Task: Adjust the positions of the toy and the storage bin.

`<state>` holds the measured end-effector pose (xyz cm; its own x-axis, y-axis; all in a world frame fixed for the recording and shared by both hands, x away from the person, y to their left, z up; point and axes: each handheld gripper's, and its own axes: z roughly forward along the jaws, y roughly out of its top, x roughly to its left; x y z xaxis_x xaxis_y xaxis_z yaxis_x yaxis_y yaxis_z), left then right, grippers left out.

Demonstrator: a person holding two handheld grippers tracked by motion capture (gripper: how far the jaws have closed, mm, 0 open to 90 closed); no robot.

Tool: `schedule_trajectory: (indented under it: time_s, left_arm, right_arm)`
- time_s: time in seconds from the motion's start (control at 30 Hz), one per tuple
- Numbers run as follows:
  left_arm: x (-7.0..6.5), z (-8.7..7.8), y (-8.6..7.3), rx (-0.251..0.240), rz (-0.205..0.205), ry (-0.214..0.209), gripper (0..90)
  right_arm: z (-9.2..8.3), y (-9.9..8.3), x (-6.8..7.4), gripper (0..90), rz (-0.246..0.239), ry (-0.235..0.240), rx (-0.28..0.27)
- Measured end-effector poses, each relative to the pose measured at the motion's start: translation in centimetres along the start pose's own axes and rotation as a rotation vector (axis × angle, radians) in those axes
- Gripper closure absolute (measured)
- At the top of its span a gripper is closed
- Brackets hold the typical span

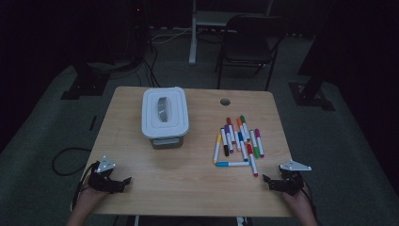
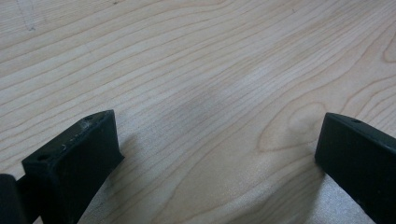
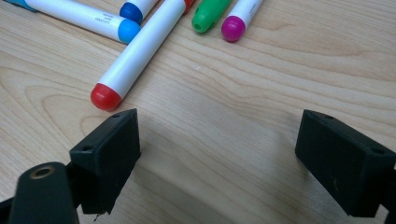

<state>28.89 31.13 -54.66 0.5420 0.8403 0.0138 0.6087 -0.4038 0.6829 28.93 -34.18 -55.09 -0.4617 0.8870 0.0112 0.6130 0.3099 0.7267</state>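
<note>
Both grippers, left (image 1: 126, 181) and right (image 1: 266, 179), rest on the tabletop (image 1: 188, 179) with jaws wide and empty; right of the lidded box (image 1: 164, 113), we should straddle the red-capped marker (image 3: 140, 56) squarely.

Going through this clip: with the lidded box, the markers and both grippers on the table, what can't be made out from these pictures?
- White box, high view: its shut lid hides the contents.
- Markers, high view: print on the barrels too small to read.
- Red-capped marker, right gripper view: far end cut off by the top edge; neighbouring markers likewise.
- Room behind the table, high view: too dark for detail.
- Left gripper, left gripper view: both jaws cut off by the frame edges.
</note>
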Motion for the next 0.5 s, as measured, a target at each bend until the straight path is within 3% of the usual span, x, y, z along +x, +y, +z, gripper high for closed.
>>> schedule_trajectory:
  time_s: [0.23,0.5]
  left_arm:
    - [-0.65,0.27,0.34,0.005,-0.062,0.059,0.4]
    - [-0.95,0.47,0.53,0.001,-0.087,0.085,0.4]
  right_arm:
    - [-0.17,-0.15,-0.06,13.7,0.004,0.003,-0.001]
    - [-0.54,-0.50,-0.07,13.1,0.013,-0.003,-0.001]
